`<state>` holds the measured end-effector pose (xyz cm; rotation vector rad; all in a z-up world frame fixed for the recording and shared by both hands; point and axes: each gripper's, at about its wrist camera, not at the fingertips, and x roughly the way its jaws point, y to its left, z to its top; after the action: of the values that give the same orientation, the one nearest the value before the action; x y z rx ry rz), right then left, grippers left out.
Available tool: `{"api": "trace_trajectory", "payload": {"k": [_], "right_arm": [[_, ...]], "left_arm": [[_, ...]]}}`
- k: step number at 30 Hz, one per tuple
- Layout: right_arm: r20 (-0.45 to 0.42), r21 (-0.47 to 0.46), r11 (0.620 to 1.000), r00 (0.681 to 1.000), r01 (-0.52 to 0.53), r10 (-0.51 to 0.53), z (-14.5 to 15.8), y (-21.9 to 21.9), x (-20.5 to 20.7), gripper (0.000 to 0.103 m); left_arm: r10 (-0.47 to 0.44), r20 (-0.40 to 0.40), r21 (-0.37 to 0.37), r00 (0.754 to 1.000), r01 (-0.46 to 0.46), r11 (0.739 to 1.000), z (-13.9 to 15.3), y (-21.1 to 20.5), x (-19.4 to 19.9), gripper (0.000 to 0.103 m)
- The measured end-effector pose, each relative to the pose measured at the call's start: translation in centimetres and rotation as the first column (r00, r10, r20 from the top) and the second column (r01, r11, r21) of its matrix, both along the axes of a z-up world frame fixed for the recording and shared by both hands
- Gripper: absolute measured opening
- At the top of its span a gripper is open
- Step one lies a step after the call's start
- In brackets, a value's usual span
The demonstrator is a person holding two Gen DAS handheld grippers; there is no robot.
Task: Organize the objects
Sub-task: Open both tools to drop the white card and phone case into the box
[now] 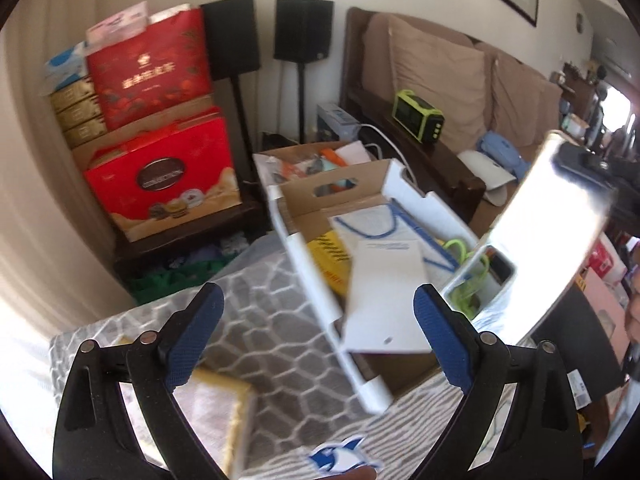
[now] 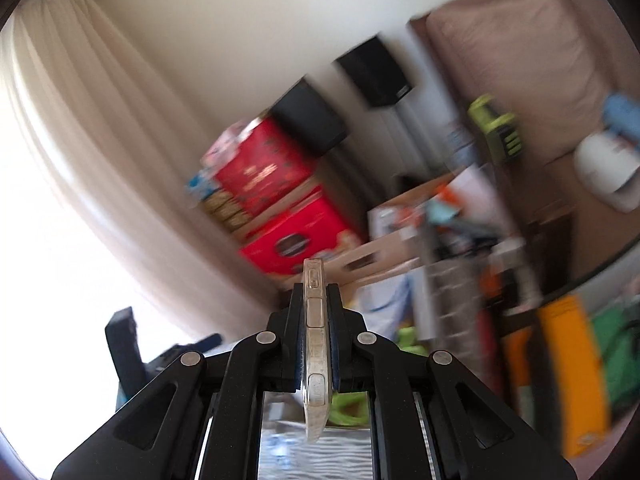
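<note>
Held a slim phone in a clear, yellowish case (image 2: 316, 360) edge-on in the right gripper (image 2: 316, 292), with the jaws almost fully closed and pressed on its two flat sides. This was probably the only firm way to pinch so thin a slab without slipping. Saw the same phone from the left wrist as a bright, glaring plate (image 1: 560, 216), up in the air beside the right end of the open cardboard box with white edges (image 1: 308, 264) and not yet inside it. Judged it therefore as the thing in hand, meant for that box.

Had the jaws of the left gripper (image 1: 320, 296) spread wide, with nothing pressed between the blue pads (image 1: 196, 336). Hovered empty above the near side of the box. Seemed free for the next item, or for steadying the box.

Found the box standing on a grey cloth with a white lattice pattern (image 1: 272, 320). Could not tell if bed or desk underneath.

Found it holding loose things:
- a white sheet (image 1: 384, 296) leaned at the front
- a yellow packet (image 1: 328, 252) under it
- a bright green cable (image 1: 468, 264) at the right end

Gathered so, apparently, to bring scattered items into one place.

Noticed outside the box, near the left jaw, a flat box with a golden edge (image 1: 224, 412), lying on the cloth. Possibly next in turn, though hard to say.
</note>
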<state>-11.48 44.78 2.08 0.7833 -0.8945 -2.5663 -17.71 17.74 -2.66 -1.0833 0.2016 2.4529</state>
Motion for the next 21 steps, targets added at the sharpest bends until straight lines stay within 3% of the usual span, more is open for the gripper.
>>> {"api": "trace_trajectory", "payload": {"k": [5, 8, 11, 13, 15, 18, 21], "right_arm": [[0.115, -0.072, 0.992, 0.987, -0.103, 0.111, -3.0, -1.5, -5.9, 0.008], [0.176, -0.033, 0.993, 0.978, -0.110, 0.115, -4.4, -2.0, -9.2, 0.008], [0.249, 0.122, 0.987, 0.966, -0.101, 0.068, -5.4, -2.6, -11.9, 0.013], [0.294, 0.246, 0.964, 0.956, -0.095, 0.019, -6.1, -3.1, -12.6, 0.023], [0.295, 0.328, 0.942, 0.955, -0.071, -0.031, -6.4, -3.2, -12.6, 0.056], [0.227, 0.446, 0.895, 0.967, -0.002, -0.111, -5.4, -3.5, -11.2, 0.074], [0.174, 0.484, 0.875, 0.977, 0.023, -0.122, -3.9, -5.0, -8.9, 0.080]], "left_arm": [[0.149, -0.028, -0.010, 0.988, -0.150, 0.989, -0.5, -5.5, 1.7, 0.095], [0.236, -0.010, 0.030, 0.972, -0.235, 0.971, -1.6, -9.9, 3.4, 0.095], [0.311, 0.014, 0.022, 0.950, -0.311, 0.950, -2.5, -14.0, 4.2, 0.096], [0.353, 0.031, 0.017, 0.935, -0.354, 0.935, -2.9, -16.4, 4.4, 0.095], [0.385, 0.060, 0.043, 0.921, -0.387, 0.921, -3.3, -18.8, 4.6, 0.095], [0.412, 0.106, 0.095, 0.905, -0.422, 0.902, -4.0, -21.6, 4.8, 0.095], [0.421, 0.127, 0.121, 0.898, -0.436, 0.892, -4.6, -23.1, 4.9, 0.095]]}}
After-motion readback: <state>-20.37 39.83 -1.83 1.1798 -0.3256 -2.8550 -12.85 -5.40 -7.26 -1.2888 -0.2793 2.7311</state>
